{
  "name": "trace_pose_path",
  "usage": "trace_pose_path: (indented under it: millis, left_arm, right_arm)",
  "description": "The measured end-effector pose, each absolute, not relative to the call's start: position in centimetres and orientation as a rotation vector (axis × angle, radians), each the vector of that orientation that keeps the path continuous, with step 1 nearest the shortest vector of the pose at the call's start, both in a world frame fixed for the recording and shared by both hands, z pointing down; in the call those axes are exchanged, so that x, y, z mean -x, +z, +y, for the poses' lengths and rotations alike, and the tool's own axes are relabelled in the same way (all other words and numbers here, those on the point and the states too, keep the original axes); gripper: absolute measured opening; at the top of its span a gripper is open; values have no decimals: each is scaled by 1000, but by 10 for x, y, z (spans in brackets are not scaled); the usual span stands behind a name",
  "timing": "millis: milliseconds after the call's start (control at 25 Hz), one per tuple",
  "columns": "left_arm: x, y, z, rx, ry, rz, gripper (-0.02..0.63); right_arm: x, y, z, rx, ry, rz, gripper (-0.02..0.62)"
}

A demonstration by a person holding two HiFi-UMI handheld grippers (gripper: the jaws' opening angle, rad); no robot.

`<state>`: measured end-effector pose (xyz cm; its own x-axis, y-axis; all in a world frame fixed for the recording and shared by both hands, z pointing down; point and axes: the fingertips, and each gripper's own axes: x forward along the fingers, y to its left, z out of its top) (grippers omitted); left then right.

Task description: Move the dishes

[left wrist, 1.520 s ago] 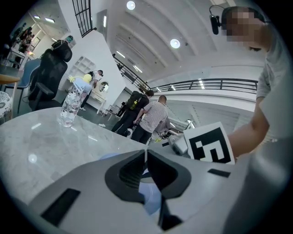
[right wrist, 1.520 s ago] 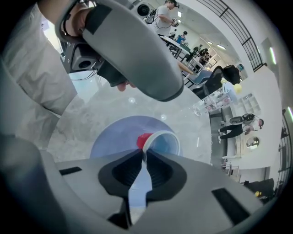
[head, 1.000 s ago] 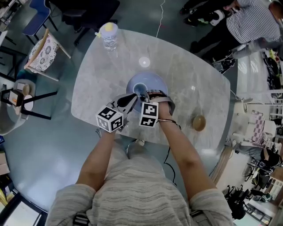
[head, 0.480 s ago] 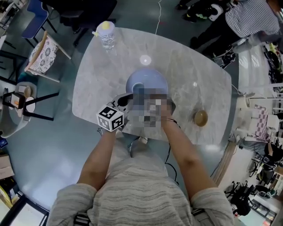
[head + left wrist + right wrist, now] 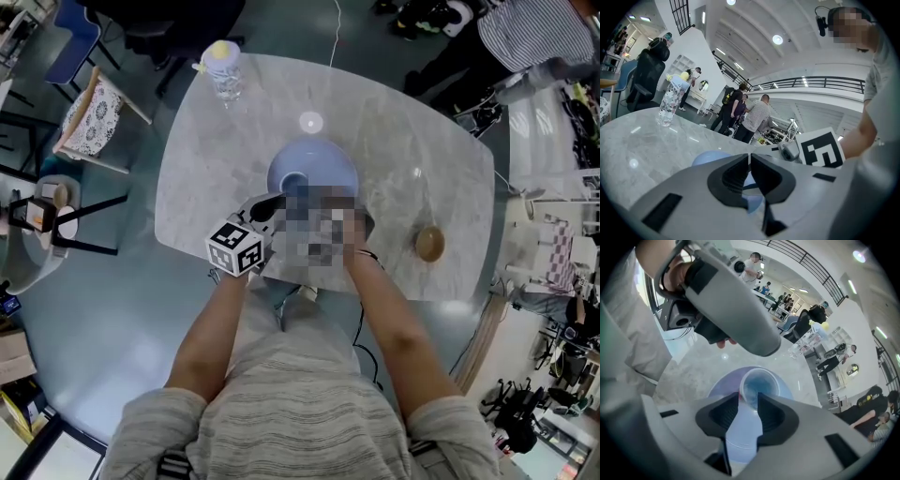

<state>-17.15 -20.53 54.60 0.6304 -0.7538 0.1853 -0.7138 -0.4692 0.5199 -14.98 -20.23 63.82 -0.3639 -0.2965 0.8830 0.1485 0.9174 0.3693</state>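
Note:
A small pale-blue cup (image 5: 294, 184) stands on a wider blue plate (image 5: 328, 161) in the middle of the marble table (image 5: 412, 178). In the right gripper view, my right gripper (image 5: 749, 397) points steeply down at the cup (image 5: 759, 384). Its jaws have just been opening and now stand apart. The cup's near rim lies at the fingertips, and the pads do not press on it. In the head view a mosaic patch covers this gripper. My left gripper (image 5: 267, 208) is just left of the cup, low over the plate's near edge, shut and holding nothing (image 5: 750, 161).
A brown bowl (image 5: 429, 242) sits near the table's right edge. A water bottle (image 5: 223, 67) stands at the far left corner. Chairs (image 5: 89, 112) stand left of the table and people stand beyond its far right side.
Both hands have stayed over the plate's near side, and the cup is still on the plate. A mosaic patch hides the right gripper in the later head frames.

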Motion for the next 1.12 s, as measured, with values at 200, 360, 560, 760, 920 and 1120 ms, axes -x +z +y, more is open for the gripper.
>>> trace_pose_path:
  millis: [200, 360, 560, 760, 920, 1120]
  left_arm:
    - [167, 545, -205, -2294, -85, -1137, 29]
    - [161, 543, -206, -2304, -76, -1127, 29]
    - [150, 541, -204, -2313, -66, -1112, 29]
    - [136, 539, -200, -2328, -51, -1094, 29]
    - [123, 536, -198, -2346, -34, -1072, 29]
    - [96, 534, -192, -2374, -16, -1021, 29]
  right_arm:
    - [154, 620, -206, -236, -317, -2033, 144]
    - [151, 608, -210, -341, -190, -2118, 143]
    - [142, 596, -211, -472, -9, -2218, 141]
    - [127, 593, -207, -558, 81, -2255, 133]
    - [110, 590, -204, -619, 123, -2267, 128]
    - [79, 583, -202, -738, 172, -2276, 117]
